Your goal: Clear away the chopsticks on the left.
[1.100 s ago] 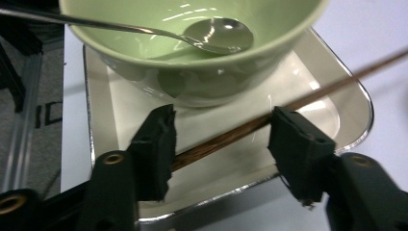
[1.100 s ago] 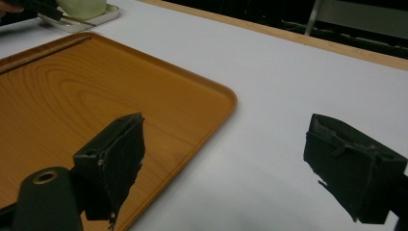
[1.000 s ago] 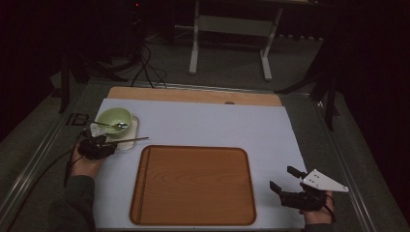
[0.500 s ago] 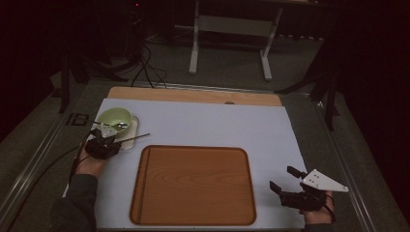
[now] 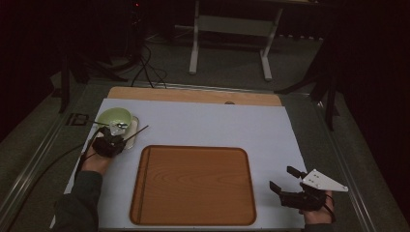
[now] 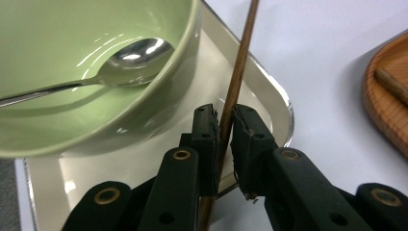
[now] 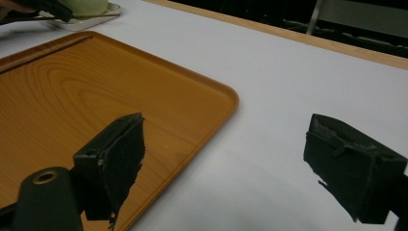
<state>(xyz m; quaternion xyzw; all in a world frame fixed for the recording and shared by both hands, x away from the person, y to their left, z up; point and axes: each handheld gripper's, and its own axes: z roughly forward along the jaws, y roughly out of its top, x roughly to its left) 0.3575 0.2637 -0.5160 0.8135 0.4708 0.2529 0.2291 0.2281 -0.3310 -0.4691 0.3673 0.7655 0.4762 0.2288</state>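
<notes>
Pinching a chopstick (image 6: 234, 86) beside the green bowl (image 6: 72, 72), left tool (image 6: 224, 126) just closing, right tool (image 7: 226, 159) wide.

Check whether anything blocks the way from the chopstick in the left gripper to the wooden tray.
Nothing visible does. The left gripper has just closed on the chopstick over the small metal tray; bare white table cover lies between there and the wooden tray.

A glossy pale-green ceramic bowl (image 6: 96, 82) holds a polished metal spoon (image 6: 130, 55) beside a thin matt brown wooden chopstick (image 6: 235, 82) at far left; right, a smooth grained wooden tray (image 5: 193, 186) on matt white table (image 5: 217, 125).
</notes>
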